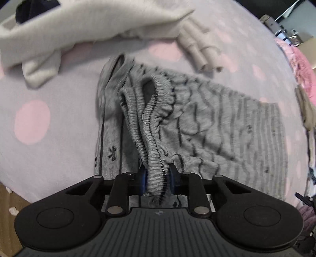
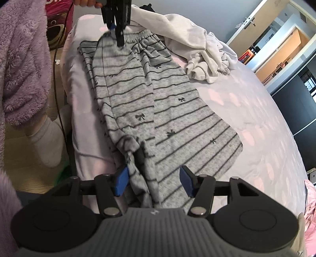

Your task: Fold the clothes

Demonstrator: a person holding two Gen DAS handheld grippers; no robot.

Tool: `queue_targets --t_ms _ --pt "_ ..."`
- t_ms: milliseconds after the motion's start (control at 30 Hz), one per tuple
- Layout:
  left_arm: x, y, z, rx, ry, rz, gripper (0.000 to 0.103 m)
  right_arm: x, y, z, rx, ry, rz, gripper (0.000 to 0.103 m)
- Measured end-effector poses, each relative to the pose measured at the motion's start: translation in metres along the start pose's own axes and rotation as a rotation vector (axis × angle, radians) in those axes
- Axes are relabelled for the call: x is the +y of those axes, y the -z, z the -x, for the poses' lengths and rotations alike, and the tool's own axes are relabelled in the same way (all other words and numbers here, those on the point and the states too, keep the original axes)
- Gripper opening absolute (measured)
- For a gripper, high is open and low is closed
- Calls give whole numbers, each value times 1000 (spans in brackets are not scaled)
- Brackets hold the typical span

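The grey striped trousers (image 2: 158,98) lie lengthwise on the bed (image 2: 256,118), waistband at the far end and leg hems at the near end, with small dark bows printed between the stripes. The left gripper (image 1: 157,182) is closed on the bunched elastic waistband (image 1: 152,126), its blue pads pressing the gathered cloth from both sides; in the right wrist view the same gripper (image 2: 116,29) stands at the far end of the trousers, its top cut off by the frame edge together with most of the hand (image 2: 85,2) that holds it. The right gripper (image 2: 154,182) hangs over the near leg end with its fingers spread; a fold of trouser leg lies between the pads, which stand apart from it. The far parts of the trousers in the left wrist view are blurred, so the pattern there is hard to read. A pale sweatshirt (image 2: 183,31) is heaped beyond the waistband, partly hidden behind the left gripper. At the left edge a fluffy lilac sleeve (image 2: 21,59) and a white sock (image 2: 47,142) show only in part. A pink box (image 2: 57,17) at the far left bears lettering, too cut off to read.
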State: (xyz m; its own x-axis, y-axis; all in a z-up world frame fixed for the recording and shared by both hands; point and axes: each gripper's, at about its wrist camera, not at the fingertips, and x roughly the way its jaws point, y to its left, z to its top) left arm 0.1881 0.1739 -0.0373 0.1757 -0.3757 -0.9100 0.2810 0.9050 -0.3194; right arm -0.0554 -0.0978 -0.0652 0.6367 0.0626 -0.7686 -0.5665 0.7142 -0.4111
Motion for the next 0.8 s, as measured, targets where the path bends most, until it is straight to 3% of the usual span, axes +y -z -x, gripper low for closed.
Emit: queue_targets --t_ms 100,333,433,533,633,800 --pt "4 1 16 -55 -2 0 17 -7 6 8 18 -38 0 62" --pt "3 0 -18 41 -149 -51 18 -21 21 17 82 -142 -34 62" --pt "-3 -2 -19 48 -177 -80 20 -34 20 15 103 -133 -65 62" --pt "1 -4 -16 34 -161 -78 28 -55 17 5 119 -104 -113 62" --pt "3 -4 -11 -7 -153 -97 45 -87 11 -10 120 -76 -179 62" --pt "5 -15 12 -152 -94 -99 58 -141 2 -41 123 -22 -300 62"
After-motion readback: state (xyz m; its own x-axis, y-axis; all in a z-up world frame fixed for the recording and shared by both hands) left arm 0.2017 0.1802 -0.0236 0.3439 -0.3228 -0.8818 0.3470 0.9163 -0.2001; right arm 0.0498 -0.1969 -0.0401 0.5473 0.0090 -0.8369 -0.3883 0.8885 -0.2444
